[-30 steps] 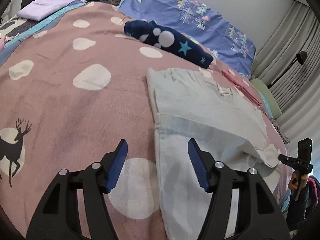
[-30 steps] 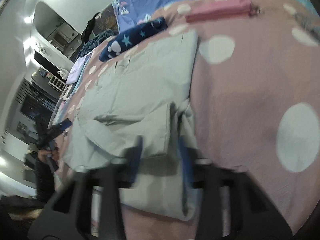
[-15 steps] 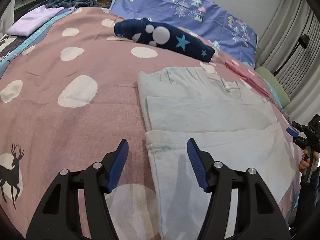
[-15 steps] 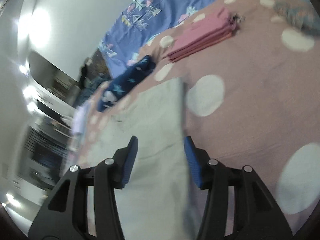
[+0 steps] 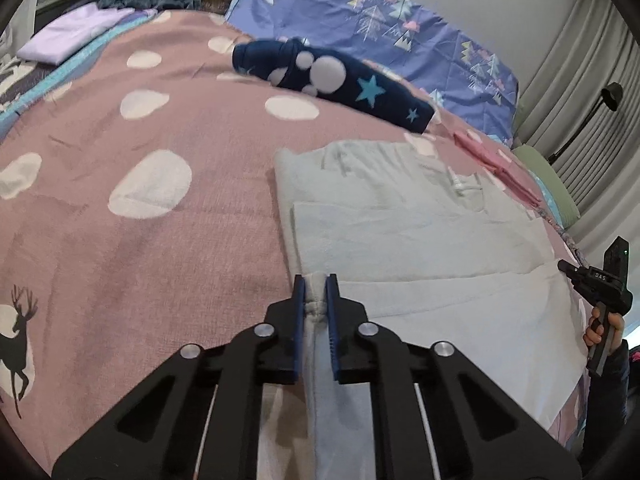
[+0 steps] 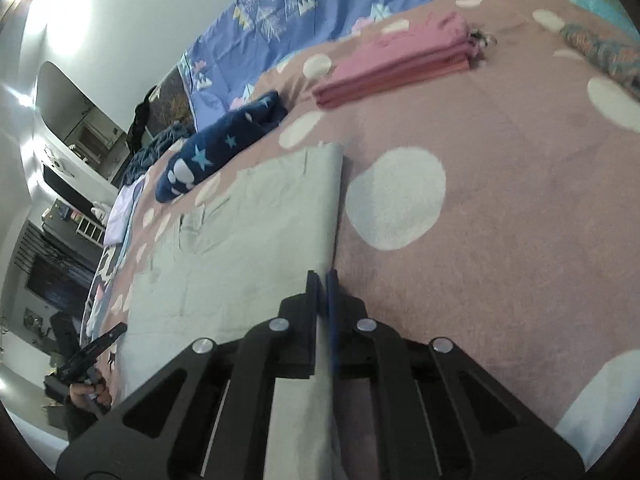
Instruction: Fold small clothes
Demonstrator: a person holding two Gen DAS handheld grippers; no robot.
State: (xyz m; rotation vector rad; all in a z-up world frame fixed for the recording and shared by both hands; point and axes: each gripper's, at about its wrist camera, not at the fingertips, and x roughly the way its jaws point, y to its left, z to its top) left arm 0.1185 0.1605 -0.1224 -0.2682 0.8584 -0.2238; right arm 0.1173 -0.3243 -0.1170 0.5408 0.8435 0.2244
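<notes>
A pale grey-green shirt (image 5: 400, 232) lies flat on the pink spotted bedspread (image 5: 160, 240), its sides folded in. My left gripper (image 5: 315, 286) is shut on the shirt's left edge near the hem. In the right wrist view the same shirt (image 6: 248, 240) spreads to the left. My right gripper (image 6: 322, 280) is shut on its right edge. The right gripper also shows at the far right of the left wrist view (image 5: 600, 280).
A folded navy star-print garment (image 5: 332, 80) lies behind the shirt. A folded pink stack (image 6: 396, 64) sits at the back right. A folded lilac piece (image 5: 68, 36) lies far left. Blue patterned pillows (image 5: 400, 28) line the headboard.
Both grippers were open over the shirt's side edges. They have closed on the fabric, the left on the left edge and the right on the right edge.
</notes>
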